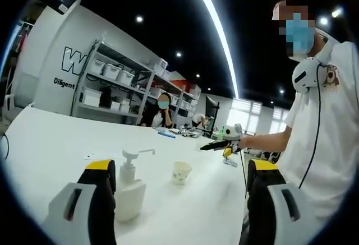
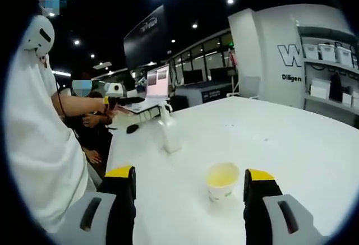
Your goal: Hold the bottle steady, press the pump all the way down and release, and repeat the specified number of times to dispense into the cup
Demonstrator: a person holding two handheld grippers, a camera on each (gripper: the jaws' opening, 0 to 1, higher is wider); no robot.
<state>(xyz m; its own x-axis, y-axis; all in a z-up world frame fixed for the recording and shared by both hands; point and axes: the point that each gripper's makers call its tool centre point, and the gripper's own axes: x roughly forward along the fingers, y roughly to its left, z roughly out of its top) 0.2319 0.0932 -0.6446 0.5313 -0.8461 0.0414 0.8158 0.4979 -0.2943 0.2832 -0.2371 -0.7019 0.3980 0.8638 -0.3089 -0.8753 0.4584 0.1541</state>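
Left gripper (image 1: 179, 200) jaws wide, pump bottle (image 1: 130, 192) at 9 o'clock, lined up for bracing. Right gripper (image 2: 189, 200) jaws wide, framing cup (image 2: 222, 181) at 12 o'clock under the spout's reach.

Bright ceiling strip light (image 1: 216, 29) + spots, table (image 1: 50, 138) glary white — soft focus, fisheye warp at edges.

Pump bottle (image 1: 130, 192): white, upright on the white table — nozzle toward the cup.
Cup (image 1: 181, 172): small white paper cup, upright, near the bottle — yellowish inside.
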